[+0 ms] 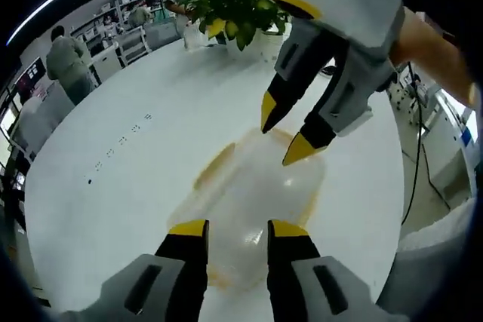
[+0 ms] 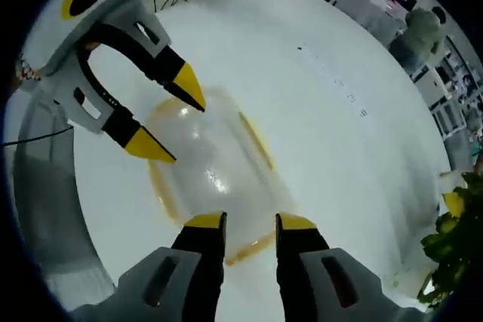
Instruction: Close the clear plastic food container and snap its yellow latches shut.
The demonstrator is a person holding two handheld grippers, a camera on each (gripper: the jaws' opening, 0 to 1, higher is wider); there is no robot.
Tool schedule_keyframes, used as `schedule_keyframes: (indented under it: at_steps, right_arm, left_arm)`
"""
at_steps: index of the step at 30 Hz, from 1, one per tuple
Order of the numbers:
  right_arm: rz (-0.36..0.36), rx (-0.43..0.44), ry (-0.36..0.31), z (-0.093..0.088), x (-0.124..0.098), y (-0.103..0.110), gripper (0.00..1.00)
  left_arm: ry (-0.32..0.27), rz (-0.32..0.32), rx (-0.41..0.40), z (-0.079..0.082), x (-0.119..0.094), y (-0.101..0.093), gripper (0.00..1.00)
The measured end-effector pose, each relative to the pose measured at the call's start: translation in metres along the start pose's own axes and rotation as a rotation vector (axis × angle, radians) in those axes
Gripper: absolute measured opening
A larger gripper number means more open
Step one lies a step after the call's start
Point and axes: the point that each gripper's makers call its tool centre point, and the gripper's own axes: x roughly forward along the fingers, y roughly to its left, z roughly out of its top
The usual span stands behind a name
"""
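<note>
A clear plastic food container [image 1: 253, 186] with yellow latches [image 1: 213, 167] lies with its lid on, on a white round table [image 1: 128, 186]. My left gripper [image 1: 238, 228] is open, its yellow-tipped jaws over the container's near end. My right gripper [image 1: 284, 133] reaches in from the upper right, open, its tips at the container's far end. In the right gripper view the container [image 2: 215, 160] lies lengthwise ahead, a yellow latch [image 2: 256, 141] along its right side. My right gripper [image 2: 250, 222] straddles its near end, and the left gripper [image 2: 173, 121] hovers open over the far left corner.
A leafy plant in a white pot [image 1: 234, 5] stands at the table's far edge and shows again as the plant [image 2: 453, 246]. People [image 1: 68, 62] stand among desks beyond the table. A black cable [image 1: 417, 171] hangs off the table's right side.
</note>
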Motion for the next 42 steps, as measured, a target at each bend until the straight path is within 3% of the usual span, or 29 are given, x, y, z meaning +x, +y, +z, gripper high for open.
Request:
schedule_keyframes:
  at_steps: [11,20,27,34,42]
  right_arm:
    - [0.039,0.013,-0.092,0.026,-0.001,0.008,0.12]
    - [0.089,0.014,-0.114,0.037,0.006,0.018,0.07]
    - [0.083,0.000,-0.120,0.045,0.015,0.016,0.01]
    - [0.119,0.046,-0.134,0.048,0.020,0.017,0.00]
    - [0.107,0.039,-0.139,0.049,0.021,0.015,0.00]
  left_arm:
    - [-0.049,-0.049,-0.074,0.010,0.002,-0.008,0.15]
    - [-0.048,-0.088,-0.101,0.010,0.008,-0.018,0.10]
    - [-0.041,-0.098,-0.085,0.008,0.011,-0.020,0.00]
    - [-0.034,-0.122,-0.100,0.004,0.013,-0.025,0.00]
    - [-0.038,-0.139,-0.096,0.005,0.013,-0.031,0.00]
